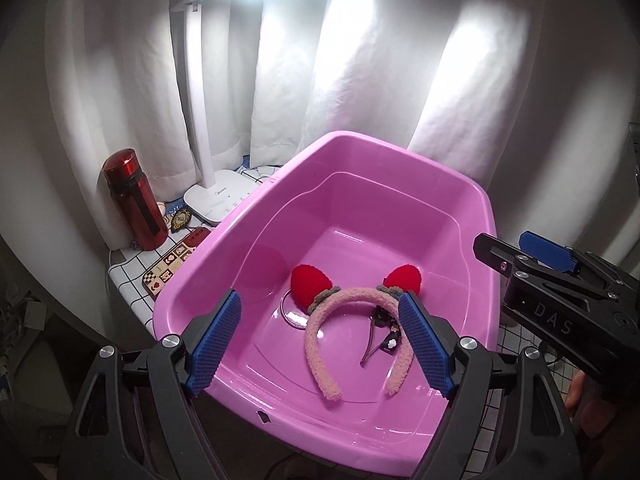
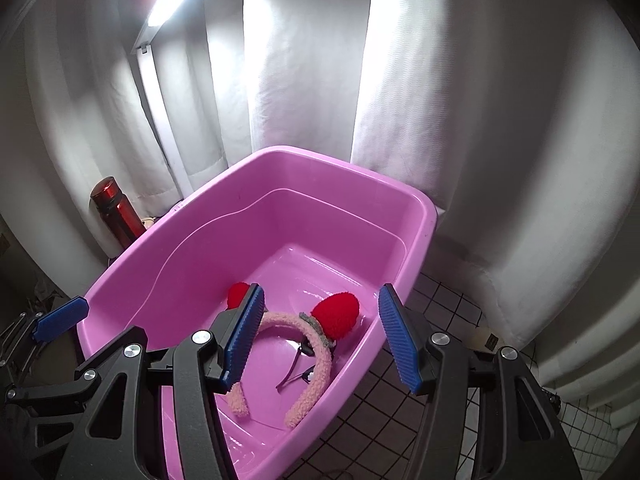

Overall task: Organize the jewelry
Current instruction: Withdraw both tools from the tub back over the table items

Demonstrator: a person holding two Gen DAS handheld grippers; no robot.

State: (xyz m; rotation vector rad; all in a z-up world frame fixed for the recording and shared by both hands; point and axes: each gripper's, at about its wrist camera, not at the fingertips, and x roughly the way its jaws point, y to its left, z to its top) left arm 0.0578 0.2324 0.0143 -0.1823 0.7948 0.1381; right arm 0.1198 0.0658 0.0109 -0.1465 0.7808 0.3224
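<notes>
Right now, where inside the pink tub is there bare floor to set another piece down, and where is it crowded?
Free: the far half of the pink tub, between the red ears and the back wall. Crowded: the near half, where the fuzzy headband, a metal ring and dark hair clips lie. Both grippers are open.

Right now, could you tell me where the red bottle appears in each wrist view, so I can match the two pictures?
Left wrist view: the red bottle stands upright at the left, on the patterned cloth beside the white lamp base, outside the pink tub.
Right wrist view: the bottle is smaller, at the far left, behind the tub's left rim.
Shared landmark: the fuzzy pink headband with red ears, lying inside the tub.
</notes>
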